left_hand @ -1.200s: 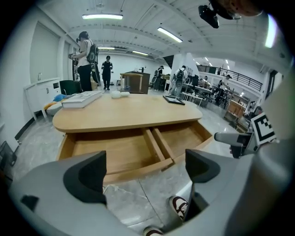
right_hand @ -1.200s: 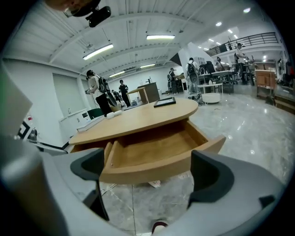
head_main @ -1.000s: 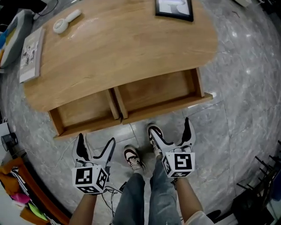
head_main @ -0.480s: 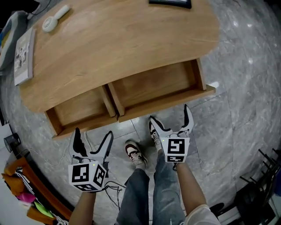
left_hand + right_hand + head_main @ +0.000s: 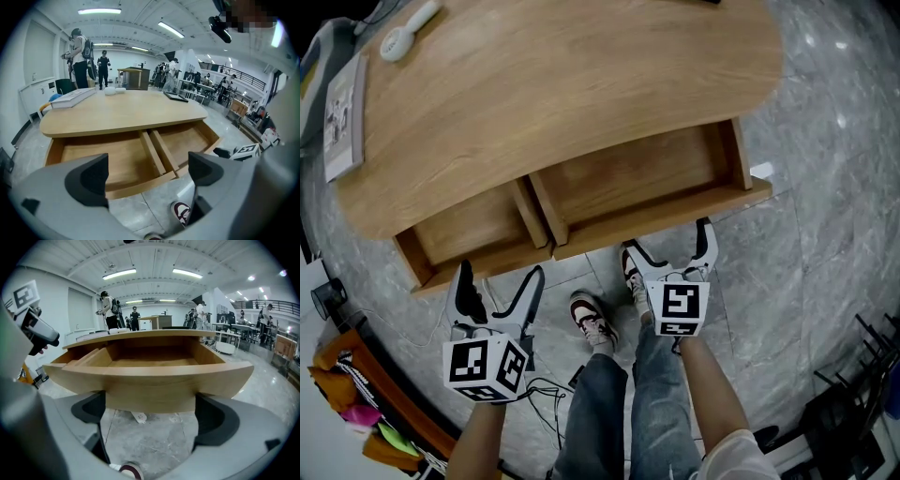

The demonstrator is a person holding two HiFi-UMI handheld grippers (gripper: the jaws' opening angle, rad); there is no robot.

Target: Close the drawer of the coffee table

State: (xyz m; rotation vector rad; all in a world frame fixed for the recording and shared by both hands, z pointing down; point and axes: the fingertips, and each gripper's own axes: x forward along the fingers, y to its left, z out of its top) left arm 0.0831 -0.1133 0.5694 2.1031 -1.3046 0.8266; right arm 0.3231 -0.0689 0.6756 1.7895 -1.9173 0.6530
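The wooden coffee table has two drawers pulled out toward me, both empty. The right drawer shows its curved front panel close up in the right gripper view. The left drawer lies ahead in the left gripper view as the left drawer. My right gripper is open, its jaws just short of the right drawer's front, straddling the panel in its own view. My left gripper is open with nothing between its jaws, a little back from the left drawer's front edge.
A book and a white handheld object lie on the tabletop's far left. My shoes stand on the grey marble floor between the grippers. Cables lie near my feet. Orange clutter sits at lower left. People stand in the background.
Both grippers have moved forward toward the drawer fronts; the right one now nearly reaches the right drawer's panel. The drawers stay pulled out as before.
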